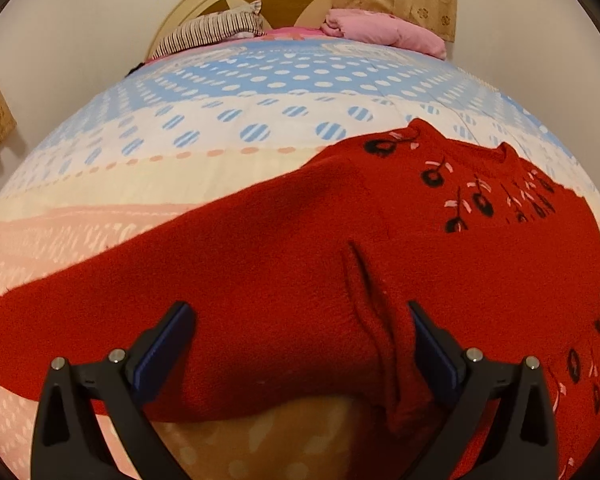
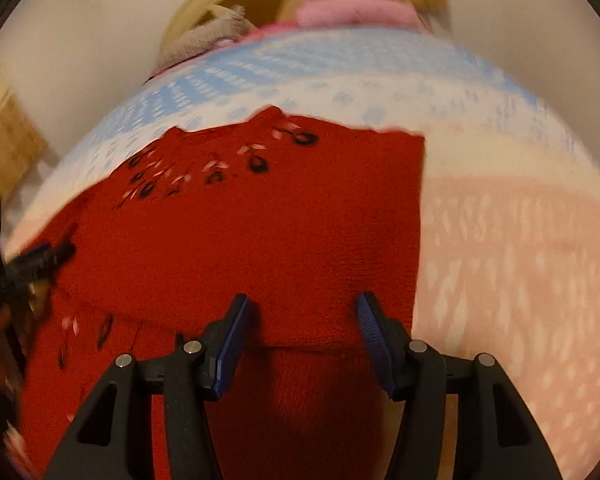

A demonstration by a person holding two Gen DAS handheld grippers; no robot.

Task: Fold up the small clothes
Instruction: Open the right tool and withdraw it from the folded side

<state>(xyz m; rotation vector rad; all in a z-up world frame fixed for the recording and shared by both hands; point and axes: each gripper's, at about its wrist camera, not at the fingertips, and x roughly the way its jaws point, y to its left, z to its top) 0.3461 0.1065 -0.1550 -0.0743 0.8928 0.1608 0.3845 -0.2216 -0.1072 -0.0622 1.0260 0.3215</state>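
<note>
A red knit sweater [image 1: 300, 264] with black and pink embroidered flowers lies spread on the bed. Its left sleeve stretches out to the left in the left wrist view. My left gripper [image 1: 300, 312] is open, its jaws wide apart over the sweater's lower left side near the armpit fold. In the right wrist view the sweater [image 2: 260, 220] has its right sleeve folded in over the body, giving a straight right edge. My right gripper [image 2: 304, 304] is open over the lower part of that folded side. The left gripper [image 2: 40, 260] shows at the left edge of the right wrist view.
The bed has a quilt [image 1: 260, 92] with blue dots at the far end and pink bands [image 2: 520, 260] nearer. A striped pillow [image 1: 212, 32] and a pink folded blanket [image 1: 380, 28] lie by the cream headboard [image 1: 204, 0]. The right wrist view is motion-blurred.
</note>
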